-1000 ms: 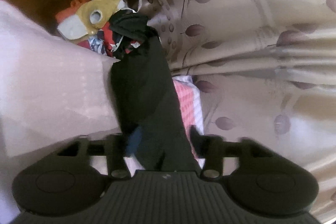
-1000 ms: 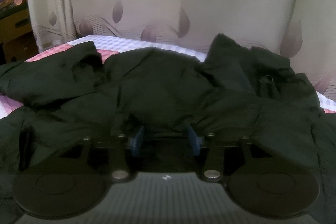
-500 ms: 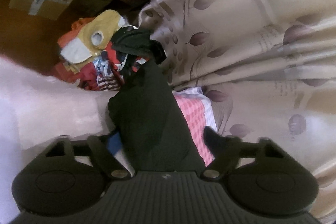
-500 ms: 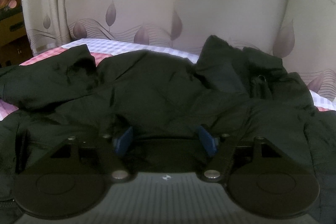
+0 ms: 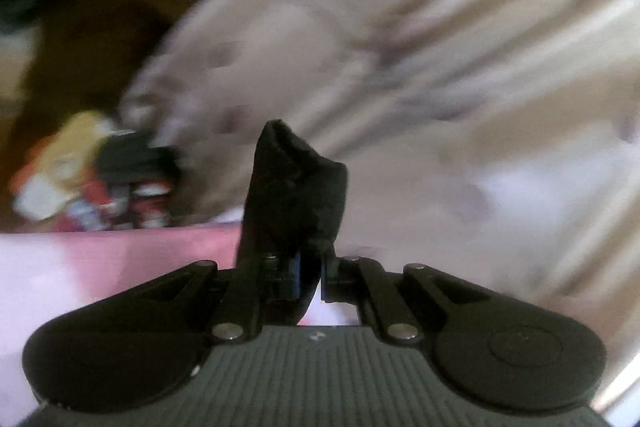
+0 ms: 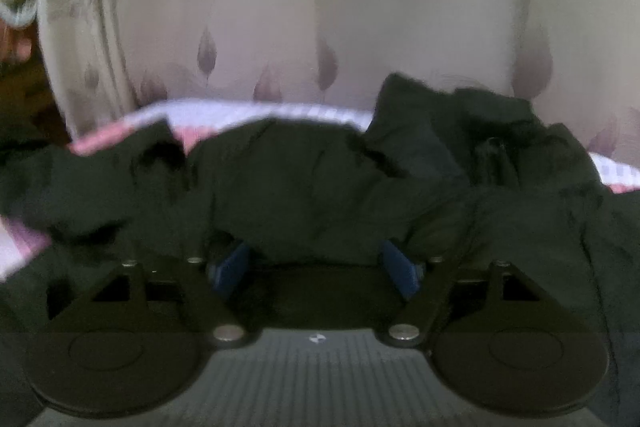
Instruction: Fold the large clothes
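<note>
While the black jacket (image 6: 320, 183) lies rumpled and unfolded across the bed (image 6: 224, 113), the task looks to be at an early stage: no neat fold shows anywhere, and the sleeves and body all seem left to square up. The left tool (image 5: 310, 277) is clenched on a narrow end of the jacket (image 5: 294, 187), probably a sleeve or cuff, which stands up in a dark column from between the nearly closed pads, above the pink checked sheet (image 5: 120, 255) near the bed's edge. The right tool (image 6: 316, 267) is spread wide, its blue pads (image 6: 230, 263) resting low against the jacket's near hem, gripping nothing that I can make out. The garment reads as dark, soft and slightly puffy, heaped in ridges towards the bed's far edge, where a leaf-patterned curtain (image 6: 300, 7) hangs behind it. Beyond the bed's edge, the left view shows a blurred pile of coloured clothes (image 5: 88, 179) lower down.
</note>
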